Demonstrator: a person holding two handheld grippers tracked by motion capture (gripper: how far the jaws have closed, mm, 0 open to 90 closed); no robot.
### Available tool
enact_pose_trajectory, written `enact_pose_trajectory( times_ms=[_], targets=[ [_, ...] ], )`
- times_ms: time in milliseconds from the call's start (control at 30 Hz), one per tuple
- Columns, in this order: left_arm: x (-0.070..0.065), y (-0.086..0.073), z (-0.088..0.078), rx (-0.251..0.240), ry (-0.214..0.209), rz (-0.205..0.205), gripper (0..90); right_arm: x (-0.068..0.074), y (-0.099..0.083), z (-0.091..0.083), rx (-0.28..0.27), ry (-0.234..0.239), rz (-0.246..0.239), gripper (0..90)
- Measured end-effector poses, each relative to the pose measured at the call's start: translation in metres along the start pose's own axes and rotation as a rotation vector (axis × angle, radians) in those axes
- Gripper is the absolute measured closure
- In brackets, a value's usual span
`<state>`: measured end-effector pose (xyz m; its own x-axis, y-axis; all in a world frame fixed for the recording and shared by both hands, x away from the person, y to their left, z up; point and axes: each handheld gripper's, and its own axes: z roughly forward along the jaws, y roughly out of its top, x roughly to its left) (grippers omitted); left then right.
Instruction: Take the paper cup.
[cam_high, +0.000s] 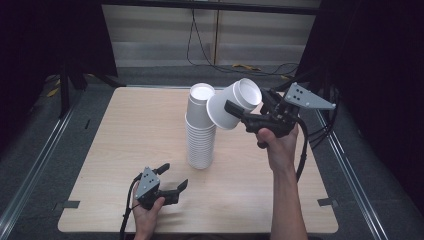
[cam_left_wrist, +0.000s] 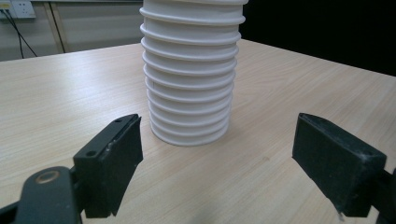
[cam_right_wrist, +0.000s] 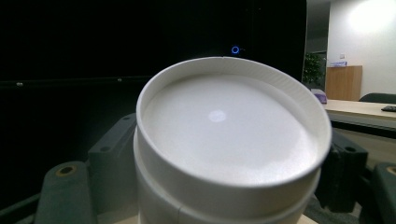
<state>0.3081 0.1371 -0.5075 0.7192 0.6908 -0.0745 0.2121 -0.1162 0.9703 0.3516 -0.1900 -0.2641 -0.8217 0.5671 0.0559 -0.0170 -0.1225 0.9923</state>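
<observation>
A tall stack of white paper cups (cam_high: 201, 129) stands upside down near the middle of the wooden table (cam_high: 125, 140). My right gripper (cam_high: 235, 111) is raised beside the stack's top and is shut on a single white cup (cam_high: 232, 103), held tilted on its side. That cup's flat bottom (cam_right_wrist: 229, 126) faces the right gripper's camera between the jaws. My left gripper (cam_high: 172, 176) rests low near the table's front edge, open and empty. The stack's lower part (cam_left_wrist: 190, 88) stands a short way beyond its fingers (cam_left_wrist: 112, 163), apart from them.
Black cables (cam_high: 305, 150) trail from the right gripper past the table's right edge. Grey floor with rails surrounds the table, and a dark tripod stand (cam_high: 67, 75) is at the back left. Bare tabletop lies left and right of the stack.
</observation>
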Motion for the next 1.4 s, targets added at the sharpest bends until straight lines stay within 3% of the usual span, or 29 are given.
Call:
enact_pose_trajectory(
  times_ms=[167, 467, 567, 600, 800, 967, 1133, 1400],
  targets=[
    [-0.003, 0.001, 0.003, 0.027, 0.004, 0.021, 15.8, 0.002, -0.01, -0.006, 0.014, 0.007, 0.004, 21.9],
    [0.0, 0.001, 0.004, 0.03, 0.038, -0.018, 15.9, 0.004, -0.035, -0.013, 0.028, 0.008, 0.038, 22.0],
    [0.0, 0.001, 0.004, 0.016, 0.025, -0.049, 15.9, 0.004, -0.045, -0.014, 0.036, 0.006, 0.048, 21.9],
    [0.0, 0.002, 0.004, 0.017, 0.019, -0.034, 15.9, 0.004, -0.048, -0.014, 0.039, 0.005, 0.05, 21.9],
    [-0.006, 0.003, 0.006, -0.004, -0.016, -0.059, 15.9, 0.004, -0.066, -0.016, 0.044, 0.015, 0.084, 21.9],
    [-0.007, 0.007, 0.004, -0.009, -0.038, -0.049, 16.3, 0.008, -0.077, -0.016, 0.056, 0.029, 0.097, 22.0],
    [-0.007, 0.009, 0.001, -0.005, -0.058, -0.051, 18.8, 0.012, -0.092, -0.009, 0.109, 0.059, 0.108, 22.0],
    [-0.009, 0.012, -0.001, -0.026, -0.114, -0.063, 16.2, 0.014, -0.118, 0.001, 0.111, 0.087, 0.154, 22.1]
  ],
)
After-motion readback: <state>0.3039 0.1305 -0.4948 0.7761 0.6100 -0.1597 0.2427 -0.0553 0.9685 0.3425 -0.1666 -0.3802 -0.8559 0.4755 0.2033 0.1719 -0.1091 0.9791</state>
